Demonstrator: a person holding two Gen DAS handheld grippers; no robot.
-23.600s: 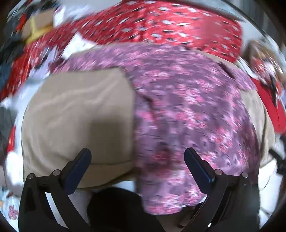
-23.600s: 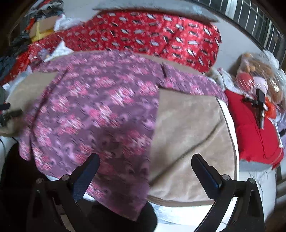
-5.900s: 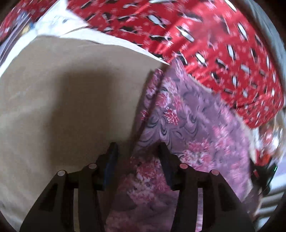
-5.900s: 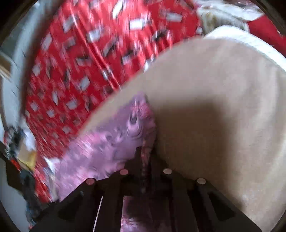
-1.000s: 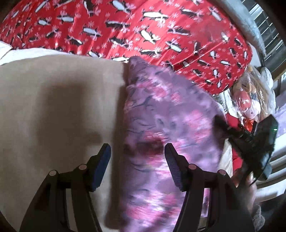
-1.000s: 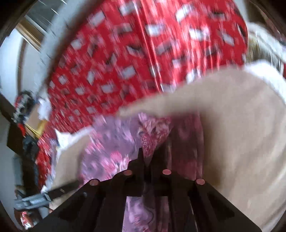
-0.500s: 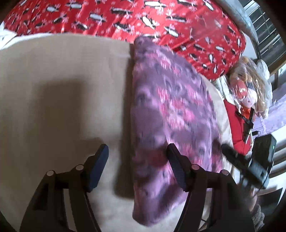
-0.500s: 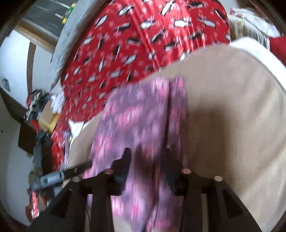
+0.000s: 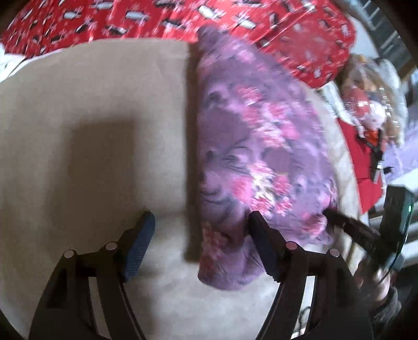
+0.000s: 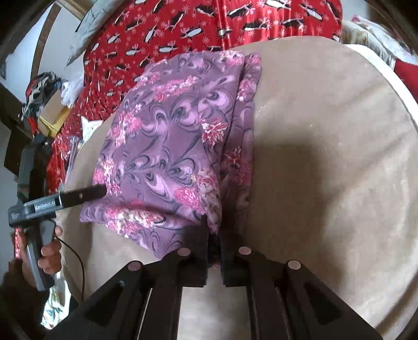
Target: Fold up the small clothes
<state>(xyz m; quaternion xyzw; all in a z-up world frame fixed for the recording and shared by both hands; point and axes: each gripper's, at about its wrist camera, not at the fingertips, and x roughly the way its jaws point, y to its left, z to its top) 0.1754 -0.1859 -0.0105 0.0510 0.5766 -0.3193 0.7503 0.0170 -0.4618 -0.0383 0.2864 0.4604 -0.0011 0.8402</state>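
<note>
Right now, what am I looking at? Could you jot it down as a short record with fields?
Garment: purple floral cloth, folded into a long strip
Surface: beige cushion
Backdrop: red patterned blanket
Left gripper: open, jaws just widening, near end of the cloth between them, unpinched
Right gripper: jaws just narrowing, pinching the cloth's near corner
Stage: fold partly done

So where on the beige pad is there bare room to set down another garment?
Two bare patches on the beige pad: a broad one beside the folded purple garment, out to the white rim; another on its other side, toward the red patterned cloth. It is crowded at the garment's near corner, where both grippers meet.
</note>
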